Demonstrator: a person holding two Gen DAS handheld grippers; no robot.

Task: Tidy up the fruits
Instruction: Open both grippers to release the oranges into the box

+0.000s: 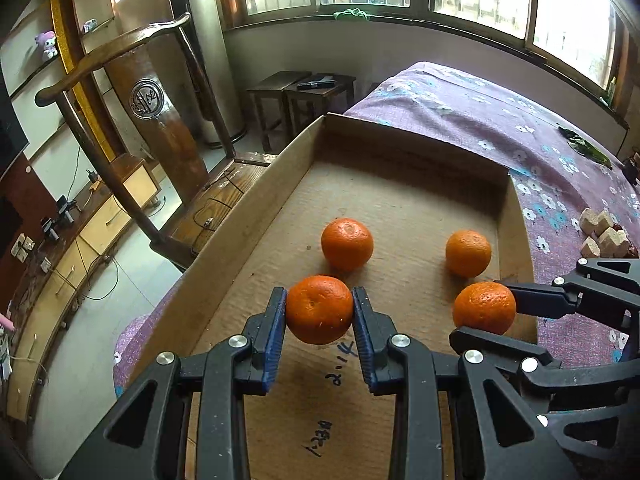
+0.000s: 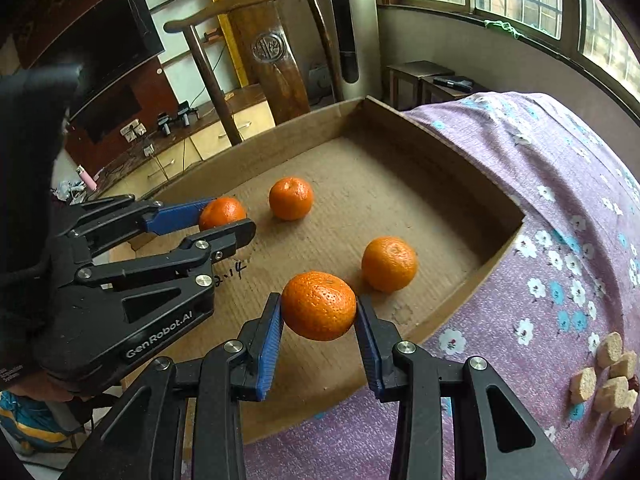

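Both pairs of jaws are clamped on fruit: the left gripper (image 1: 320,308) pinches one mandarin (image 1: 320,309) between its blue pads, and the right gripper (image 2: 318,306) pinches another mandarin (image 2: 319,305) the same way. Each fruit hangs low over the floor of the shallow cardboard tray (image 1: 400,136), which lies on a bed covered with a purple flowered sheet (image 1: 500,120). I cannot tell whether either fruit touches the cardboard. Two loose mandarins rest on the tray floor beyond, the left one (image 1: 347,243) well apart from the right one (image 1: 468,253).

The step in hand looks like setting the two held fruits down in line with the loose pair. To do it well, lower each until it sits on the cardboard before easing the pads apart; a round fruit let go early will roll. Keep the two grippers from crossing, since they work side by side.

The mandarins are squat rounds with no real long axis. The left-held one shows a small dimple toward the camera, so its short axis lies roughly level; the right-held one's end marks are not clear.
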